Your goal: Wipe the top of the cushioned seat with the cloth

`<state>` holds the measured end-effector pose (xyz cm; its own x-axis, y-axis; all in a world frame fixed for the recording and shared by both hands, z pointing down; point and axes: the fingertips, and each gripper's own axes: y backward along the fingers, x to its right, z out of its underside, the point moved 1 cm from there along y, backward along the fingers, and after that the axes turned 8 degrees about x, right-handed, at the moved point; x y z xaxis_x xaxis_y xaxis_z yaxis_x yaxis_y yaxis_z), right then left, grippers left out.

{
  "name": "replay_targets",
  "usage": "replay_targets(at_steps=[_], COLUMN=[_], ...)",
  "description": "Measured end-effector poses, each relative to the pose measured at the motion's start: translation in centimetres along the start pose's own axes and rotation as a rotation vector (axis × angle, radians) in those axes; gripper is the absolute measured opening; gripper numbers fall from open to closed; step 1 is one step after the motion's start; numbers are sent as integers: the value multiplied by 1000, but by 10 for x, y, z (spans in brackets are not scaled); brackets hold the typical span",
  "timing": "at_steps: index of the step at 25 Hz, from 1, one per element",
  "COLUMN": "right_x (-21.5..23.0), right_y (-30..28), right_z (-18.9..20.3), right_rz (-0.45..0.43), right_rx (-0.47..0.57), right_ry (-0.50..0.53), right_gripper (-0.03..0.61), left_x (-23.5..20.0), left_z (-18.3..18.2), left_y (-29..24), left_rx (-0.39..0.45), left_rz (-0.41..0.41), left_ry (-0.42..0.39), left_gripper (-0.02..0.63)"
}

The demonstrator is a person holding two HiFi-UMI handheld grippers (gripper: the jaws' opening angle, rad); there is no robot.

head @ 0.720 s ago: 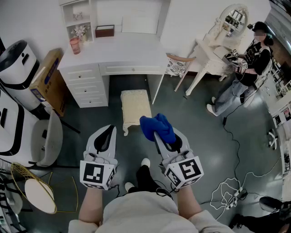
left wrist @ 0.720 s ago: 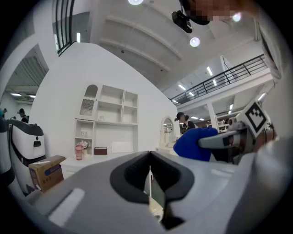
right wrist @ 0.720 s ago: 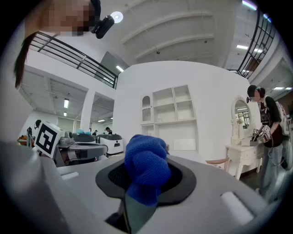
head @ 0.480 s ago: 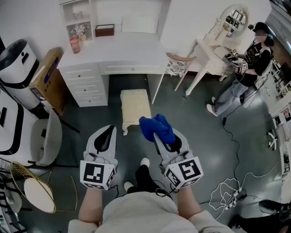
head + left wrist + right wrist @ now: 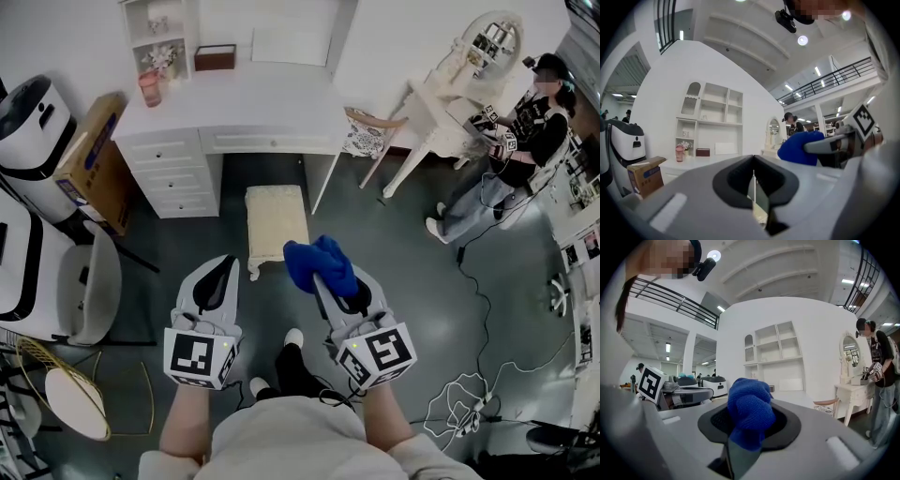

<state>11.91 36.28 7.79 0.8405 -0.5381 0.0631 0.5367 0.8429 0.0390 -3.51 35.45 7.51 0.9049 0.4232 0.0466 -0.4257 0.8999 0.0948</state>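
The cushioned seat [image 5: 277, 217], a cream stool with a padded top, stands on the dark floor in front of the white desk [image 5: 239, 108]. My right gripper [image 5: 323, 272] is shut on a bunched blue cloth [image 5: 319, 262], held in the air just right of the stool's near end. The right gripper view shows the blue cloth [image 5: 749, 416] bulging up from between the closed jaws. My left gripper [image 5: 220, 269] hovers to the stool's near left; its jaws meet with nothing between them [image 5: 753, 190]. The cloth [image 5: 801, 147] also shows at the right in the left gripper view.
A cardboard box [image 5: 89, 159] leans beside the desk's drawers. A white chair [image 5: 89, 291] and a gold wire stand [image 5: 56, 389] sit at the left. A person [image 5: 511, 150] stands by a vanity table [image 5: 441, 103] at the right. Cables [image 5: 469, 398] lie on the floor.
The view has shifted slightly; the stool and both grippers sit a little further left and lower in the frame. Both grippers keep their hold and spacing.
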Motion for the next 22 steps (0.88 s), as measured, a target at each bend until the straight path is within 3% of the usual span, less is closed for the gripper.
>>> replay_targets(at_steps=[13, 22], right_x=[82, 133], right_y=[-94, -126], right_z=[-9, -7], right_rz=[-65, -110], right_rx=[8, 19], right_ry=[-17, -35], right_gripper=[130, 130], left_x=[-31, -23], left_z=[0, 2], left_y=[-112, -167], left_rx=[21, 30], left_rz=[-64, -93], left_ry=[-3, -6], left_gripper=[0, 0])
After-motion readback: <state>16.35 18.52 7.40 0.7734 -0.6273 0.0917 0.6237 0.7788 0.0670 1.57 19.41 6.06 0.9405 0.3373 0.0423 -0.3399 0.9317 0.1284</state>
